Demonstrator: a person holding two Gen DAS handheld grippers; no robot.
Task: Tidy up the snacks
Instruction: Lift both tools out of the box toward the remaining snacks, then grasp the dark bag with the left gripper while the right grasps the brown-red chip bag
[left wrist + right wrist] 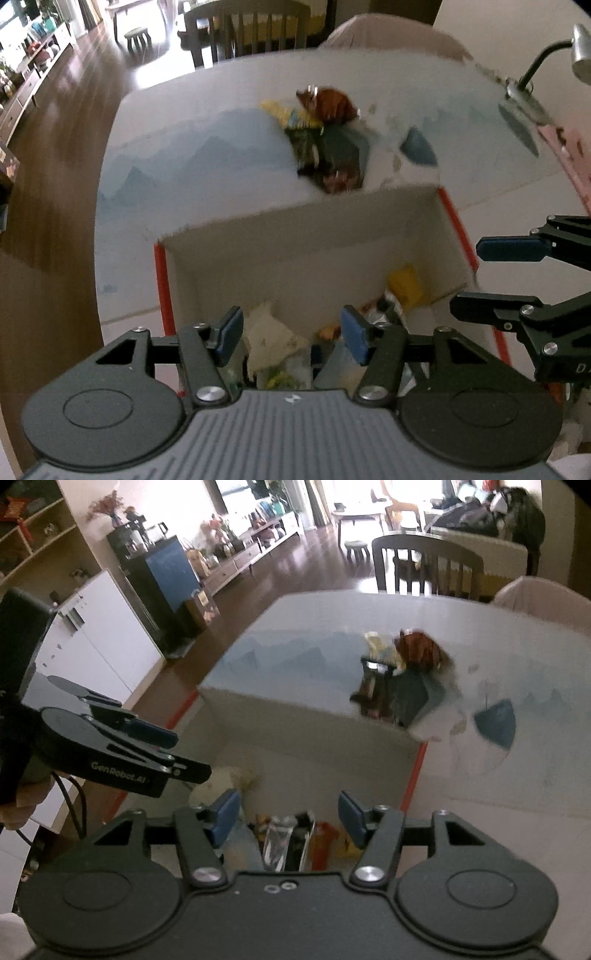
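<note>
Both grippers, left (291, 334) and right (290, 814), hang empty with jaws apart over the red-edged box (295, 236) holding dropped snacks; next fetch from the snack pile (327, 136) beyond it on the table.

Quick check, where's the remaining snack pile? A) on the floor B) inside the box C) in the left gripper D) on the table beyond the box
D: the snack pile lies on the table past the box far wall.
</note>
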